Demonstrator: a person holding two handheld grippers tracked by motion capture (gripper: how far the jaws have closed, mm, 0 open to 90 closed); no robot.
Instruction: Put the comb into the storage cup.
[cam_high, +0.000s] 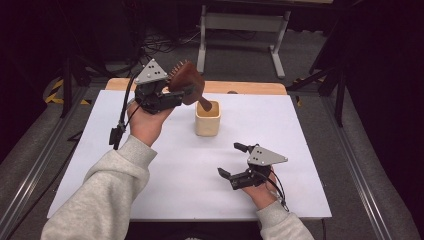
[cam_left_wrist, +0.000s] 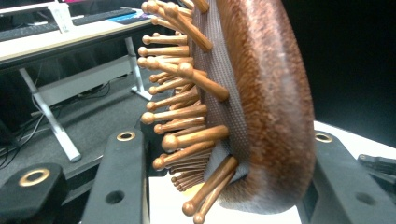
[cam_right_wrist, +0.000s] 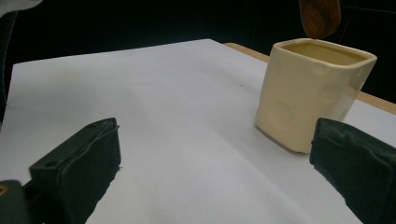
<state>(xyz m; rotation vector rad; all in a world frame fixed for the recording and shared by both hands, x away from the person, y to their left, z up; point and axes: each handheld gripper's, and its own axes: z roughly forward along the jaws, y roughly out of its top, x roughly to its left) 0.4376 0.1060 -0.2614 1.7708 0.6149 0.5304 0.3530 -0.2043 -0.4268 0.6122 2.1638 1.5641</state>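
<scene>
Left gripper (cam_high: 182, 92) fingers clamped on hairbrush (cam_high: 187, 82), handle at cup (cam_high: 208, 119) mouth; next: lower w/ care. Right gripper (cam_high: 234, 160) fingers apart.

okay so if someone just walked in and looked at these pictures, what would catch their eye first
Probably the wooden hairbrush, clamped by its head in the left gripper and held above the table, handle end just over a cream cup. The cup stands near the middle of the white table. The right gripper rests open, nearer the person, holding nothing.
</scene>
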